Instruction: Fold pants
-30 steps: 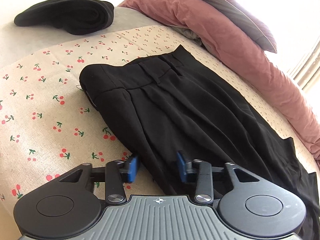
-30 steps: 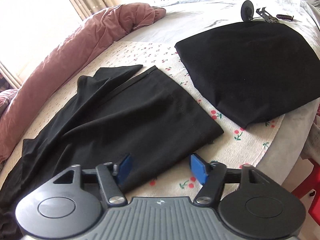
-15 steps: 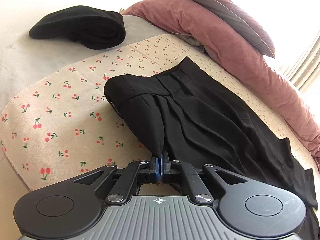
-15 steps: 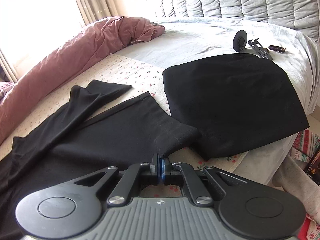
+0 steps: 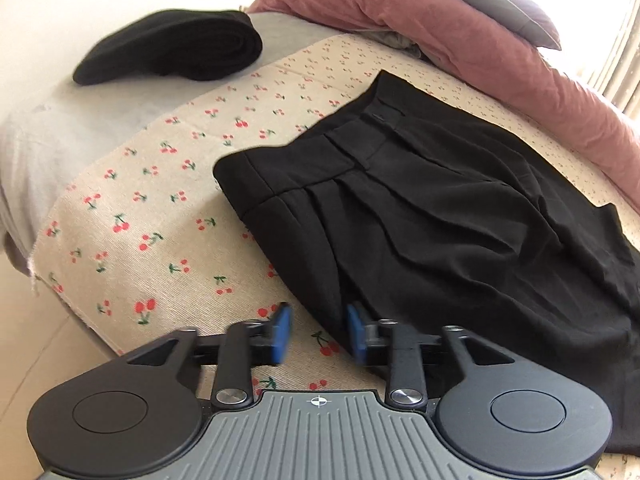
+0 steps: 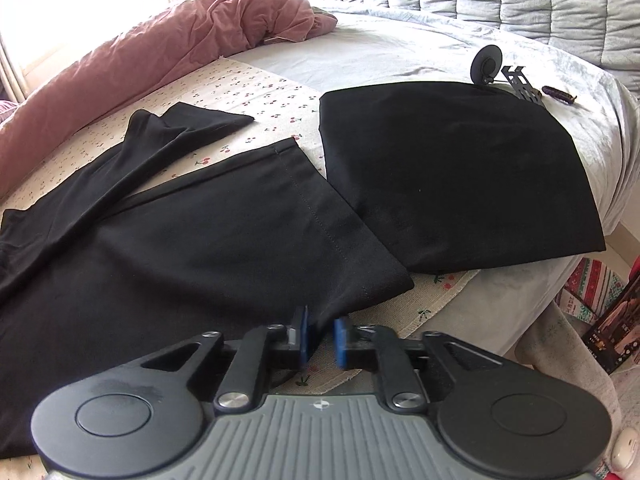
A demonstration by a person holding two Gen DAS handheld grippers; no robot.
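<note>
Black pants point(image 5: 420, 216) lie on a cherry-print cloth point(image 5: 132, 216) on the bed. In the left wrist view the waistband end faces me. My left gripper point(image 5: 319, 334) is open, its blue pads on either side of the pants' near side edge. In the right wrist view the leg end point(image 6: 248, 232) lies flat with its hem toward the right. My right gripper point(image 6: 321, 338) is open with a narrow gap, and the near edge of the leg reaches between the pads.
A folded black garment point(image 5: 172, 50) lies at the far left of the bed. A large flat black garment point(image 6: 452, 168) lies right of the pant leg. A pink duvet point(image 6: 120, 68) runs along the far side. A small black stand point(image 6: 486, 64) sits beyond.
Half a second ago both grippers were shut on the pants' near edge and lifting it. Now both have opened, and the fabric lies flat on the cloth again.
</note>
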